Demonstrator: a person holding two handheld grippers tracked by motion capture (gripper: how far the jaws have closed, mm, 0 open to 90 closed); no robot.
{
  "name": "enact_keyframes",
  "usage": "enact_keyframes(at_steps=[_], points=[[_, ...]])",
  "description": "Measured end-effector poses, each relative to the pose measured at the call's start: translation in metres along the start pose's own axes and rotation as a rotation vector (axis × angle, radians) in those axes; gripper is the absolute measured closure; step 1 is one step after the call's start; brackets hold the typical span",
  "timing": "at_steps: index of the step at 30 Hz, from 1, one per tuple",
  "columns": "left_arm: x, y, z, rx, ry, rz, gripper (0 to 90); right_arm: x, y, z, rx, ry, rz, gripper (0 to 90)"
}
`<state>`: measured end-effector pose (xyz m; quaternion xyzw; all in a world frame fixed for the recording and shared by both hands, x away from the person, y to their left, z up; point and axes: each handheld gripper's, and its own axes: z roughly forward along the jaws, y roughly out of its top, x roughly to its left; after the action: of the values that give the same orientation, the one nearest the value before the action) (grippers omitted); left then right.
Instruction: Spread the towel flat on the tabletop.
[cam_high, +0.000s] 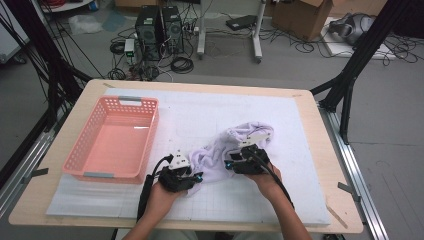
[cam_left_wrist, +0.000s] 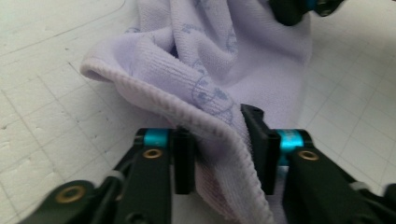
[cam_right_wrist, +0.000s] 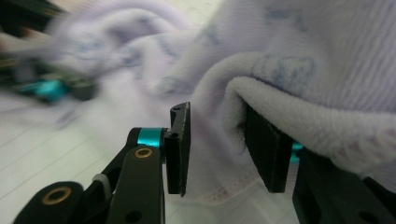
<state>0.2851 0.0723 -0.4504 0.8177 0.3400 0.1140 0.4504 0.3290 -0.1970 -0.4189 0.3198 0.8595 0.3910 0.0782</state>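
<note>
Surface (cam_high: 310, 150): wide, bare grid mat far and right, so I have room to spread. Basket (cam_high: 115, 137) left, apart from work. Towel (cam_high: 225, 150) bunched mid-surface between my hands. Step, my read: taking edges to unfold. Left tool (cam_left_wrist: 217, 147) pinching hem. Right tool (cam_right_wrist: 217, 149) spread around fold, not yet gripping. Next: close right, draw hands apart.

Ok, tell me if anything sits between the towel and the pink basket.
Nothing visible does. The lavender towel lies bunched on the white mat, right of the pink basket, with bare mat between them. The left gripper is at the towel's near edge.
</note>
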Motion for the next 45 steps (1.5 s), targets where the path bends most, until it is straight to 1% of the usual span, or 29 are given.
enact_keyframes(at_steps=[2,3,7,9,12,13,14,15,16,17,19,20,22,25,26,28,29,30,31,33,34,35,36,37,38,40,42,43,45], points=[[0.000,0.001,-0.001,0.007,-0.004,0.008,76.0,0.000,-0.006,-0.007,-0.029,0.024,-0.004,57.8],[0.000,0.000,-0.001,0.007,-0.006,0.004,76.4,0.000,-0.010,-0.012,-0.047,0.035,-0.007,57.3],[0.001,0.000,-0.001,0.002,-0.011,-0.005,77.2,0.000,-0.021,-0.029,-0.082,0.054,-0.028,55.2],[0.002,0.000,-0.001,0.002,-0.011,-0.005,77.3,0.001,-0.026,-0.038,-0.101,0.038,-0.046,54.7],[0.002,0.000,-0.002,-0.003,-0.014,-0.012,77.4,-0.002,-0.036,-0.054,-0.144,-0.010,-0.041,57.9],[0.002,0.000,-0.002,-0.003,-0.014,-0.012,77.4,-0.002,-0.036,-0.054,-0.144,-0.010,-0.041,57.9],[0.002,0.000,-0.002,-0.004,-0.015,-0.013,77.4,-0.006,-0.043,-0.062,-0.160,-0.078,-0.032,59.1],[0.002,0.000,-0.002,-0.004,-0.016,-0.014,77.4,-0.008,-0.046,-0.063,-0.150,-0.099,-0.022,60.7],[0.002,0.000,-0.001,-0.005,-0.016,-0.015,77.4,-0.008,-0.046,-0.063,-0.150,-0.099,-0.022,60.7],[0.002,0.000,-0.001,-0.006,-0.017,-0.018,77.4,-0.011,-0.049,-0.058,-0.124,-0.126,-0.012,60.9],[0.003,0.000,-0.001,-0.005,-0.020,-0.019,77.4,-0.012,-0.049,-0.054,-0.111,-0.133,-0.012,60.9],[0.003,0.000,-0.001,-0.006,-0.022,-0.021,77.4,-0.014,-0.047,-0.043,-0.115,-0.148,-0.011,60.9],[0.003,0.000,-0.001,-0.010,-0.025,-0.029,77.4,-0.014,-0.043,-0.034,-0.139,-0.167,-0.017,61.0],[0.004,-0.001,-0.002,-0.013,-0.031,-0.032,77.3,-0.011,-0.035,-0.025,-0.179,-0.163,-0.036,67.9],[0.004,-0.001,-0.002,-0.015,-0.031,-0.035,77.2,-0.009,-0.033,-0.024,-0.179,-0.165,-0.042,68.0],[0.005,-0.001,-0.002,-0.016,-0.032,-0.036,77.1,-0.007,-0.033,-0.022,-0.162,-0.155,-0.027,68.3],[0.005,-0.001,-0.002,-0.016,-0.032,-0.036,77.0,-0.007,-0.034,-0.023,-0.152,-0.142,-0.013,68.0],[0.005,-0.001,-0.002,-0.017,-0.034,-0.036,77.0,-0.008,-0.035,-0.023,-0.148,-0.114,0.002,66.9],[0.005,-0.001,-0.002,-0.017,-0.034,-0.037,76.9,-0.008,-0.037,-0.023,-0.143,-0.070,0.024,64.9],[0.005,-0.001,-0.002,-0.017,-0.034,-0.037,77.0,-0.007,-0.039,-0.021,-0.115,-0.027,0.024,63.4],[0.005,-0.001,-0.002,-0.017,-0.035,-0.036,77.0,-0.006,-0.040,-0.018,-0.091,-0.026,0.019,64.9],[0.005,-0.001,-0.002,-0.016,-0.035,-0.035,77.0,-0.005,-0.041,-0.014,-0.065,-0.039,0.004,68.2],[0.005,-0.001,-0.002,-0.017,-0.036,-0.035,77.0,-0.005,-0.041,-0.012,-0.049,-0.040,0.002,71.8],[0.005,-0.001,-0.002,-0.017,-0.036,-0.037,77.1,-0.005,-0.042,-0.010,-0.046,-0.041,0.005,83.0],[0.005,-0.001,-0.003,-0.020,-0.038,-0.039,77.2,-0.005,-0.043,-0.012,-0.054,-0.033,-0.005,88.8],[0.005,-0.001,-0.004,-0.023,-0.042,-0.040,77.4,-0.004,-0.045,-0.019,-0.080,-0.010,-0.002,89.0],[0.006,0.000,-0.005,-0.034,-0.053,-0.050,77.6,-0.002,-0.049,-0.031,-0.103,-0.002,-0.002,89.2],[0.006,0.000,-0.005,-0.034,-0.053,-0.050,77.6,-0.002,-0.052,-0.038,-0.114,-0.004,-0.001,89.2],[0.007,0.000,-0.006,-0.042,-0.059,-0.060,77.8,-0.006,-0.058,-0.049,-0.126,-0.033,0.016,88.8]])
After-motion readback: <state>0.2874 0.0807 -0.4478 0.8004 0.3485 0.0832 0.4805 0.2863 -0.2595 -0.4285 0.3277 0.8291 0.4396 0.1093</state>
